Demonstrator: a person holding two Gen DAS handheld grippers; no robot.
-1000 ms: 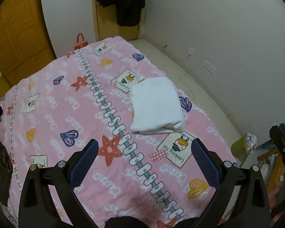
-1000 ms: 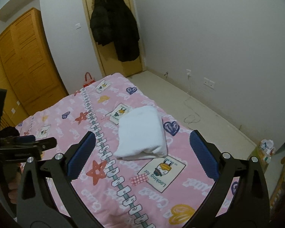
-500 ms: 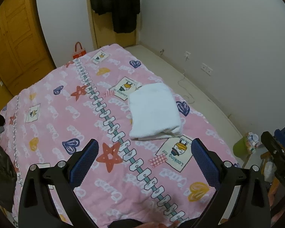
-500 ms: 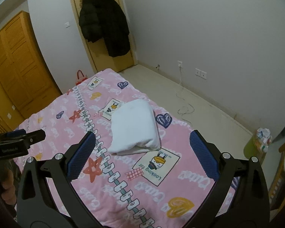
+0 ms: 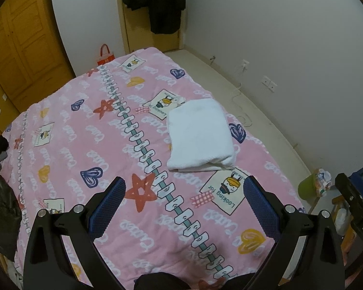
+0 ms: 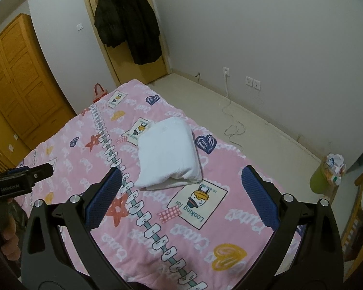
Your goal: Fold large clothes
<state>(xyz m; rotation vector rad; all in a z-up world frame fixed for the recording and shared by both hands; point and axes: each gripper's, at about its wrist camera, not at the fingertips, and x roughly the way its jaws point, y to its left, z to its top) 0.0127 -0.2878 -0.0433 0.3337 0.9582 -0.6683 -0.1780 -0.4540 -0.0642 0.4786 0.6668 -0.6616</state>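
So from my end, the one folded white garment (image 5: 199, 134) lay on the pink bedspread (image 5: 84, 145), over on the right half, just beside the printed zipper strip (image 5: 142, 142) that ran down the middle. Its long axis ran roughly along the bed's length, about parallel to that strip, with the layered open edges facing me and the rounded fold pointing off toward the door. It was touching the corners of two cartoon patches; the near one (image 6: 197, 203) read "Looking for", the rest too small to make out.

Both grippers were held up over the near end of the bed, well apart from the garment. My left gripper (image 5: 184, 207) had its jaws spread wide with nothing between them, same for the right gripper (image 6: 180, 198). Two dark coats (image 6: 128, 21) hung on the door. The left unit in the right wrist view carried a label I couldn't read properly.
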